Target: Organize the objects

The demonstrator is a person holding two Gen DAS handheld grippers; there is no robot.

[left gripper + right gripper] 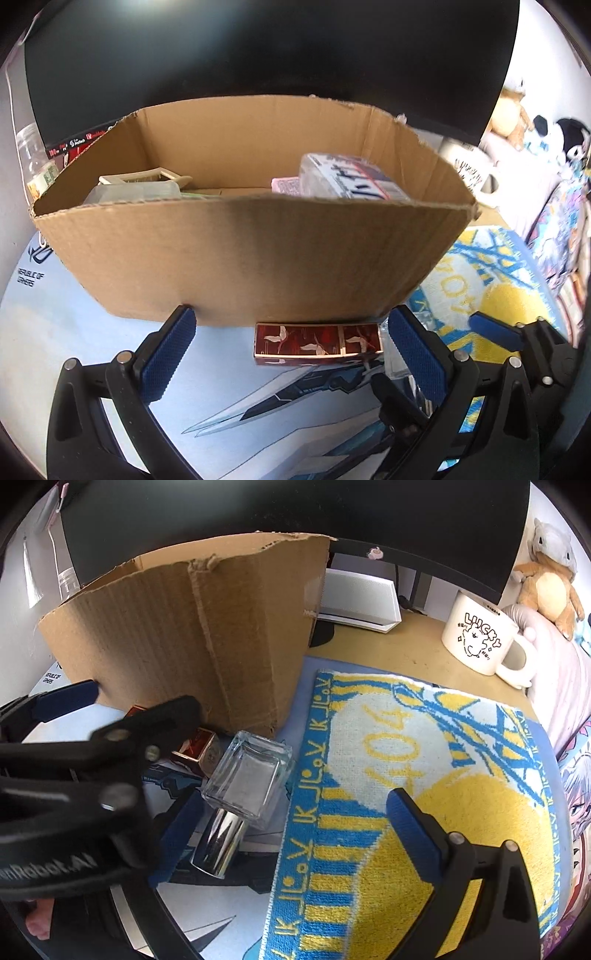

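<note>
A small dark-red lacquered box (pixel 317 344) lies on the desk mat, touching the open brown cardboard carton (pixel 236 254). The left gripper (pixel 291 354) straddles it, jaws wide — best closed squarely across its ends. The right gripper (pixel 288 834) hangs wide over a clear glass bottle (pixel 243 786) — empty.

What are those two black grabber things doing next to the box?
A person is tidying a desk with two handheld grippers. The left gripper is open around a small red case with white birds lying in front of the cardboard box, which already holds some things. The right gripper is open too, holding nothing, over a clear glass bottle with a silver cap and a blue and yellow towel.
</note>
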